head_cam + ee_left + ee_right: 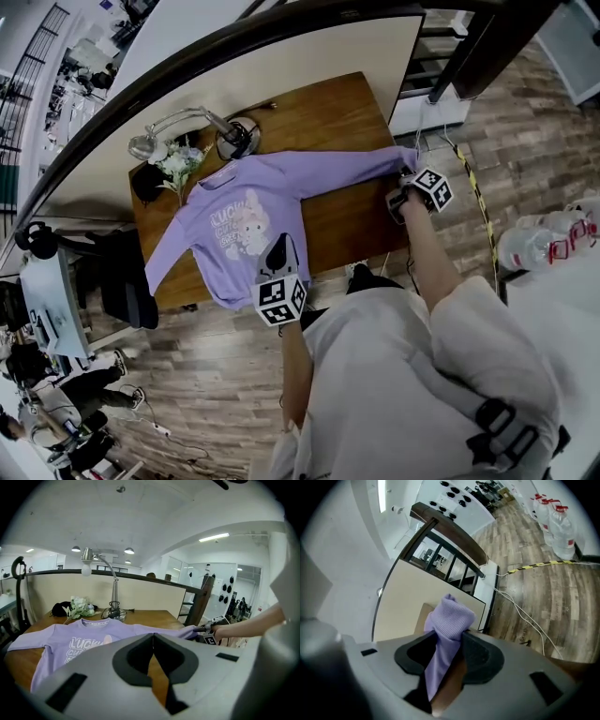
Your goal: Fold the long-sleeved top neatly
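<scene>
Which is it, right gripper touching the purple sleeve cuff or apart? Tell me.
Touching. The right gripper view shows the sleeve cuff between the right gripper's parted jaws, lying against the pad at picture right, a dark gap on its other side.

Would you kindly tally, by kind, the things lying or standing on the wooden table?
Purple long-sleeved top: 1
Desk lamp: 1
Bunch of white flowers: 1
Black item, kind unclear: 1
Total: 4
</scene>
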